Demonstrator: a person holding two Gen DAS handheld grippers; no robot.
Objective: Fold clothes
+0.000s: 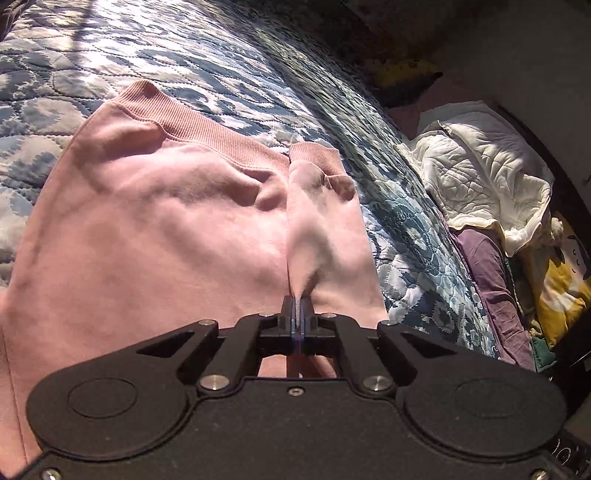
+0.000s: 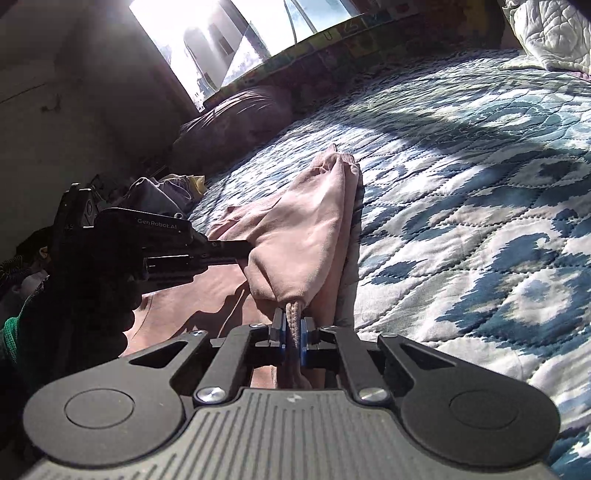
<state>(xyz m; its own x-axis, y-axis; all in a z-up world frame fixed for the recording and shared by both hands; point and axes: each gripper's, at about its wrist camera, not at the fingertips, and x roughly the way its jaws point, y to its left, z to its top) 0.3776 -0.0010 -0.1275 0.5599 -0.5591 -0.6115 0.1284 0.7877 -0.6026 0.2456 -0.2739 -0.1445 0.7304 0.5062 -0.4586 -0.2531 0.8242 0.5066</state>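
Left hand-held gripper (image 1: 297,306): we have its jaws pressed together on a thin pinch of the pink sweatshirt (image 1: 155,221), at a fold running up toward the ribbed hem (image 1: 184,118).
Sweatshirt: it lies spread on the bed (image 1: 221,66), its ribbed hem toward the far side of the bed and its right side near the bed's right edge; one sleeve (image 1: 317,192) lies folded along that side.
Right hand-held gripper (image 2: 291,332): we have it closed on a thicker bunch of the same pink cloth, a little gap left between the blue pads (image 2: 304,341) because of the bulk.
Lifted part: in the right wrist view the cloth hangs in a peak between the two grips, clear of the quilt.
Risk, left grip: we judge the pinch shallow, so a quick pull could slip it free and drop the fold.
Risk, layers: the right grip may hold more than one layer; if so, the fold could land lumpy or skewed.
Risk, drag: the part resting on the quilt could wrinkle if we sweep low.
Left view only: the flat body, the hem, and the pile of bedding (image 1: 480,173) past the bed's right edge.
Right view only: the other gripper (image 2: 243,251) from the side, the gloved hand (image 2: 92,302) holding it, the window (image 2: 240,33), and the pillow (image 2: 236,118) at the bed's far left corner.
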